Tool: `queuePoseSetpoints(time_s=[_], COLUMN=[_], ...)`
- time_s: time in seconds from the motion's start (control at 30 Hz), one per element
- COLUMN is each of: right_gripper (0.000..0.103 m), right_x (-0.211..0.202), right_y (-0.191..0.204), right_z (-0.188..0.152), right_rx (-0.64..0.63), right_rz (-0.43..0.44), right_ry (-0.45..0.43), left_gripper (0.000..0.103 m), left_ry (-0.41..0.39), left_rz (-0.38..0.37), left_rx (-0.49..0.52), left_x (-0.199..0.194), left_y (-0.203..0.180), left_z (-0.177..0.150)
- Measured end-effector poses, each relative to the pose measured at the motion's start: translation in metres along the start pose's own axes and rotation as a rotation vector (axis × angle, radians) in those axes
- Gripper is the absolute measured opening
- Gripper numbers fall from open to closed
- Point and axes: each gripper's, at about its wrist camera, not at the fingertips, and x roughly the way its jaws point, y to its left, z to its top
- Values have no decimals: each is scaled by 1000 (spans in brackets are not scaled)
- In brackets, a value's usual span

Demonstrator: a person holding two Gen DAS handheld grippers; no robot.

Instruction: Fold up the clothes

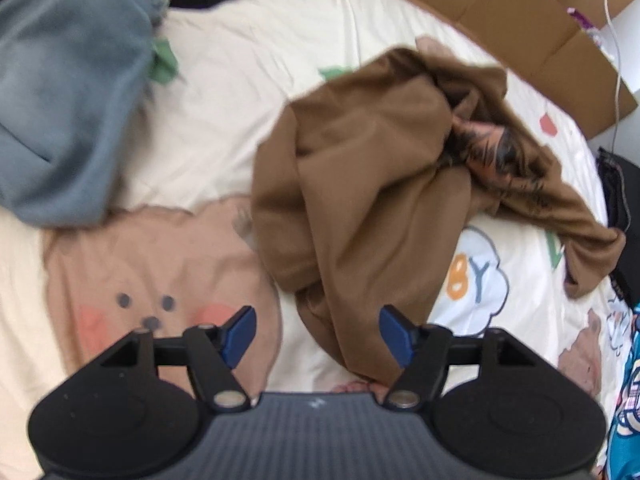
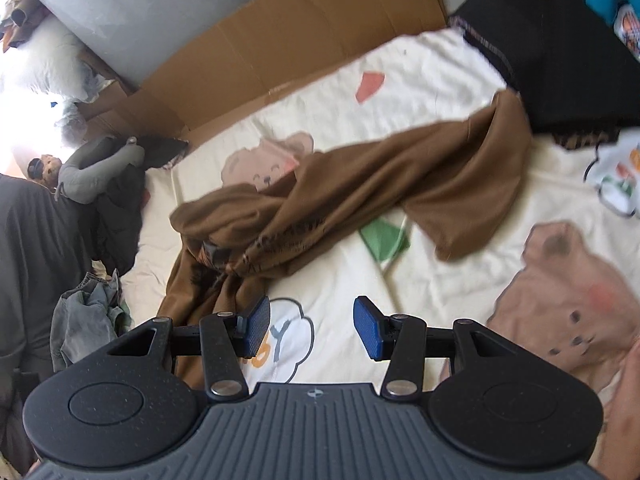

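Beneath me: cream bear-print bedsheet (image 2: 440, 80). Flattened cardboard (image 2: 280, 32) along bed's far edge. Grey neck pillow (image 2: 96, 172) near small plush toy (image 2: 44, 168), beside my view's left edge.

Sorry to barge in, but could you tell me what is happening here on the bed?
A person holding a gripper in each hand is about to fold clothes on a cream bedsheet printed with cartoon bears. A crumpled brown cotton garment lies in a twisted heap, not yet spread out. The left gripper and the right gripper are both open above it, holding nothing. A blue-grey fleece garment lies bunched nearby.
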Motion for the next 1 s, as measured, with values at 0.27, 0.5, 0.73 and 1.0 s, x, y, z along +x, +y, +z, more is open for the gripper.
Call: queuePoseSetpoints(time_s=[0.27, 0.5, 0.73, 1.0], right_gripper=[54, 54, 54, 56], right_x=[37, 72, 109, 160], right_y=[0, 4, 26, 57], right_z=[-15, -27, -38, -36], right_rx=[-17, -30, -78, -55], right_rz=[46, 95, 137, 199], right_ry=[-7, 24, 94, 121], left_gripper=[38, 10, 9, 9], left_ry=[20, -69, -276, -336], left_rz=[-80, -218, -308, -312], left_rx=[103, 60, 48, 69], left_x=[35, 2, -54, -44], left_y=[-26, -13, 6, 23], left_z=[-2, 11, 72, 130])
